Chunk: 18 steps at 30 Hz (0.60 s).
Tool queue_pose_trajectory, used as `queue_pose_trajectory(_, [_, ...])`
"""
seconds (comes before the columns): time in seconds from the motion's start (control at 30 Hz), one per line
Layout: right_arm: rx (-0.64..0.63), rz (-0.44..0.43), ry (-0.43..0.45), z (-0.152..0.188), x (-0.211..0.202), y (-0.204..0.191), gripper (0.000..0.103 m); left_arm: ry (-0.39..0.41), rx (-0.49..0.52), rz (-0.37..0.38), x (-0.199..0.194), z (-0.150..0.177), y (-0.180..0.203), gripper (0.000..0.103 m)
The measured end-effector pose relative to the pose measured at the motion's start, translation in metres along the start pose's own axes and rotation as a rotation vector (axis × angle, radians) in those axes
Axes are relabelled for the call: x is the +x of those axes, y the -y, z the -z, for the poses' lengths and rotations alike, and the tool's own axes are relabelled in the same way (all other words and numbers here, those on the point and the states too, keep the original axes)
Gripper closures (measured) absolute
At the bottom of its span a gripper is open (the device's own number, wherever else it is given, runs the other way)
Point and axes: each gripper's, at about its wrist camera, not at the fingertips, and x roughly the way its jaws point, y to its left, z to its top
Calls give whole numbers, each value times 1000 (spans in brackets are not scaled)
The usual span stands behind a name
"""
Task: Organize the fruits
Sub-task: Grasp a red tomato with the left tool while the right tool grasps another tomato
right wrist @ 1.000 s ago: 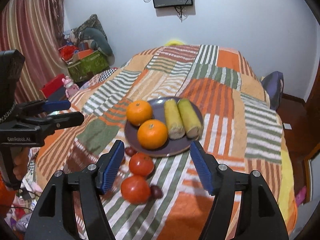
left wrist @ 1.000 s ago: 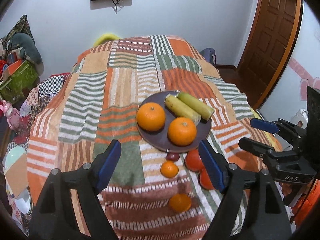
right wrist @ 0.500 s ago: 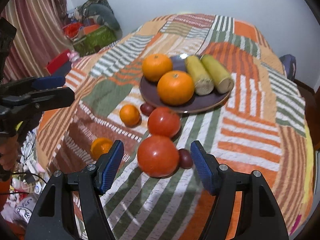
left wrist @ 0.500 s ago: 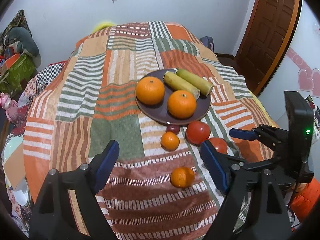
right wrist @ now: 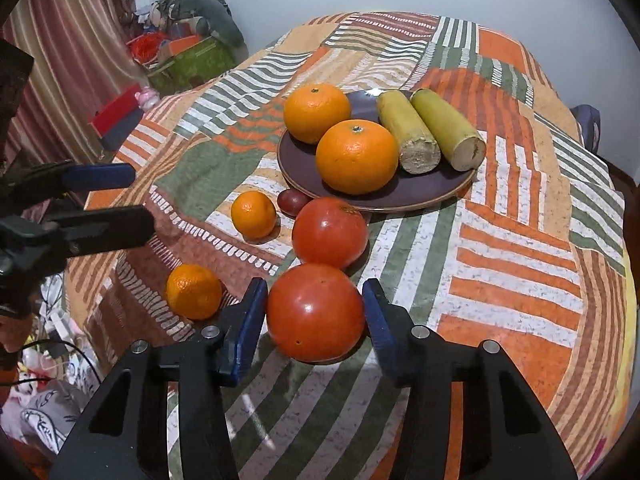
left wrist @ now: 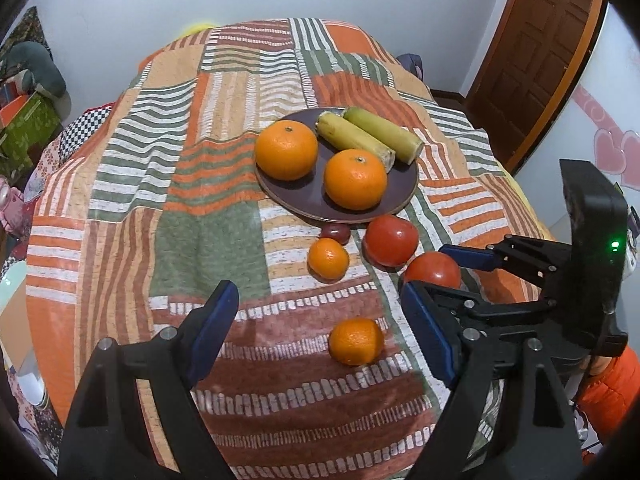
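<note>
- Brown plate point(right wrist: 432, 196) on the striped patchwork bed cover: it carries two large oranges point(right wrist: 356, 156) at its 9 o'clock side and two yellow-green cut stalks point(right wrist: 408, 132) lying side by side at 2 o'clock.
- Small dark red fruit point(right wrist: 292, 201) touching the plate's rim at 7 o'clock.
- Small mandarin point(right wrist: 253, 214) just beside it, at its 9 o'clock.
- Upper tomato point(right wrist: 329, 232), glossy red, at the plate's 6 o'clock.
- Lower tomato point(right wrist: 315, 312) touching it, at its 6 o'clock.
- Second mandarin point(right wrist: 193, 291) apart, at the lower tomato's 9 o'clock.
</note>
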Motion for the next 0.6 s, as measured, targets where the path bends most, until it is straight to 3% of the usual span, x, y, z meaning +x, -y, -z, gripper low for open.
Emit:
queue_pose_trajectory(0.2, [47, -6, 50, -1, -20, 13, 57, -12, 31, 13, 10, -7, 14, 19])
queue_pose_trajectory(0.47, [110, 60, 148, -3, -57, 45, 57, -26, 68, 31, 32, -21, 38, 20])
queue_pose_trajectory(0.6, [140, 92, 165, -3, -62, 59, 57, -49, 100, 34, 47, -25, 51, 31])
